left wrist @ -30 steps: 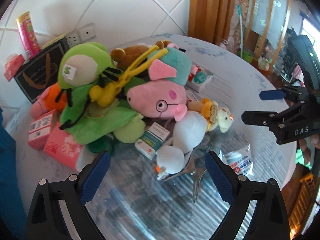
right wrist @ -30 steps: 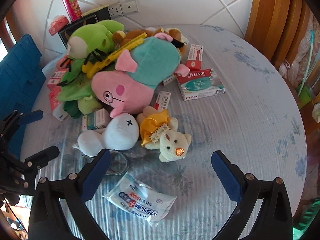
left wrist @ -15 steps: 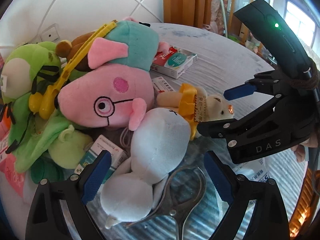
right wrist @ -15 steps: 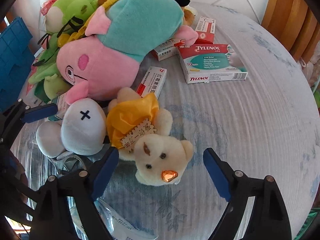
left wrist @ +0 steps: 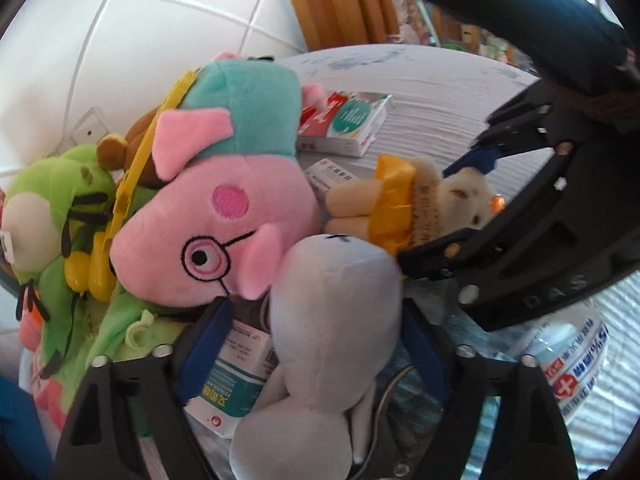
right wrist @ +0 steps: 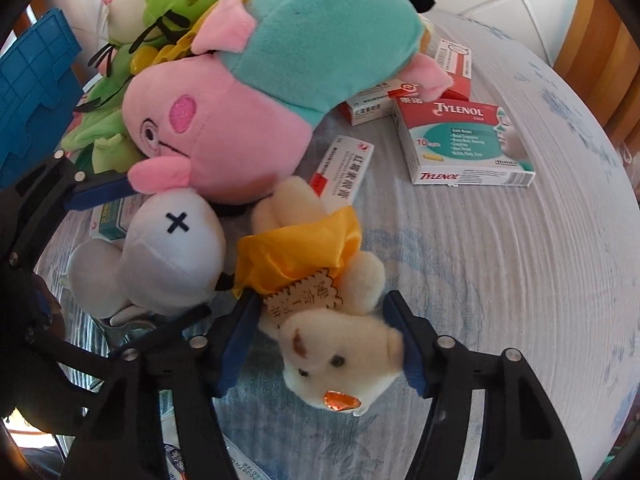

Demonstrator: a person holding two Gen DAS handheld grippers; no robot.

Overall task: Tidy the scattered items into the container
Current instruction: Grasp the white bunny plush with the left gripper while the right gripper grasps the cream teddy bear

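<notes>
My left gripper point(left wrist: 316, 344) has its blue pads around a white plush point(left wrist: 328, 316), which lies on the table among the toys; the pads press its sides. The same plush, with a black X, shows in the right wrist view point(right wrist: 172, 248). My right gripper point(right wrist: 324, 344) is closed around the head of a small cream bear point(right wrist: 336, 348) in a yellow dress. The bear also shows in the left wrist view point(left wrist: 432, 200), between the right gripper's fingers. A blue container point(right wrist: 32, 92) stands at the left edge.
A pink pig plush point(right wrist: 248, 92), a green frog plush point(right wrist: 160, 4) and yellow tongs point(left wrist: 120, 208) lie piled behind. Medicine boxes point(right wrist: 464, 144) lie on the round table point(right wrist: 520, 280). A wipes packet point(left wrist: 572, 368) and metal pliers lie near the front.
Both grippers moved forward and down into the pile. The left closed from wide open onto the white plush, and the right closed onto the cream bear's head.
</notes>
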